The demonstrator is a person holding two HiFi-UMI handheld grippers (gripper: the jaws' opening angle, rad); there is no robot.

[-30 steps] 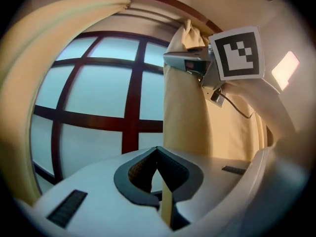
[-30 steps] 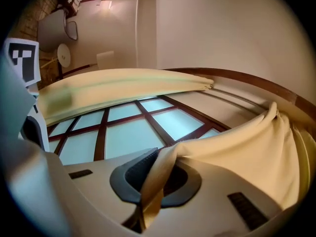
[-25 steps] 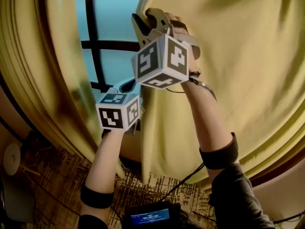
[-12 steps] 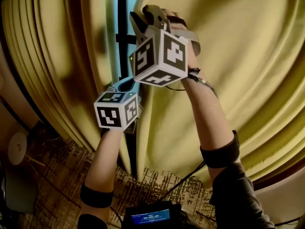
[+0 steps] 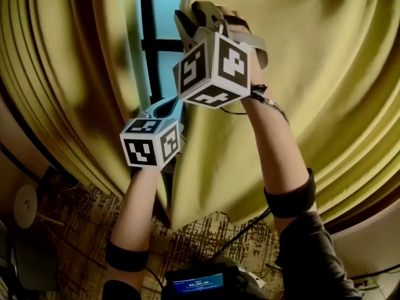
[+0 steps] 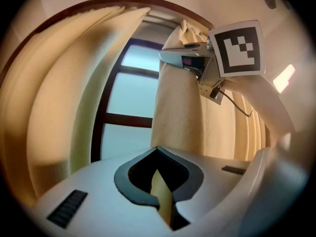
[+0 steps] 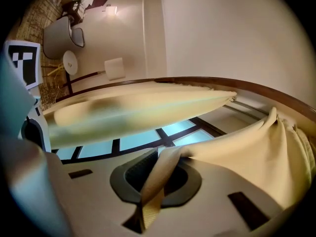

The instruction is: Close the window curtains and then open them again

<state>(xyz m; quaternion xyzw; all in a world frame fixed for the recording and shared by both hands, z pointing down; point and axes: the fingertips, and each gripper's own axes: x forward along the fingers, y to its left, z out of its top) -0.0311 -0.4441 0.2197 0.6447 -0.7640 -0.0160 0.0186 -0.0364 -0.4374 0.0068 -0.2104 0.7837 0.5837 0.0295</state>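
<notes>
The right curtain (image 5: 312, 74), spread from twelve to four o'clock in the head view, is clamped at its inner hem by both tools: the left tool (image 5: 165, 110) lower down, the right tool (image 5: 195, 19) above it toward twelve. The left curtain (image 5: 69, 74) hangs bunched at nine, and a narrow strip of window (image 5: 164, 74) shows between. The cloth is judged soft, light and pliant, and best gripped at the hem. No container is seen.
</notes>
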